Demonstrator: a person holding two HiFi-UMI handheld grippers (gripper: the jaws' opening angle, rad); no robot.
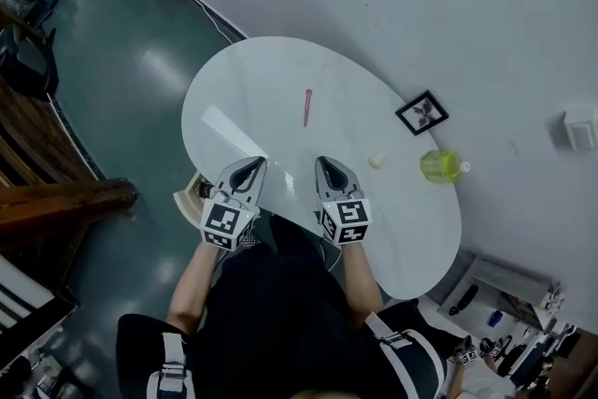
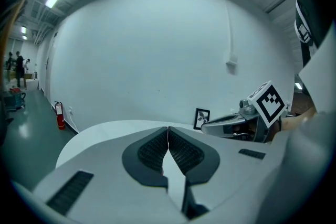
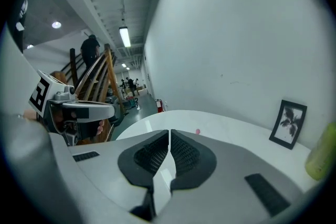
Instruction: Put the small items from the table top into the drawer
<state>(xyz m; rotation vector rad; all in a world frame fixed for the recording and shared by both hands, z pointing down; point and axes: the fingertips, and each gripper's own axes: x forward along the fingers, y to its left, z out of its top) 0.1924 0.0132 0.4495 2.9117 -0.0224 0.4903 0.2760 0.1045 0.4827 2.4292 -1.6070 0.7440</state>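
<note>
We hold the left gripper (image 1: 253,164) and right gripper (image 1: 323,163) clenched, both empty. The pink stick (image 1: 306,107) lies mid-table (image 1: 243,79), its long axis pointing away from us (ends indistinguishable).

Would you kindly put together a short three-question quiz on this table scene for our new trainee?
1. True or false: the left hand-held gripper is holding something.
2. Which thing stands on the table by the wall? A: a picture frame. B: a clock. C: a lamp.
3. What colour is the thin stick lying near the middle of the table?

Key
1. False: its jaws are shut with nothing between them.
2. A.
3. Pink.
</note>
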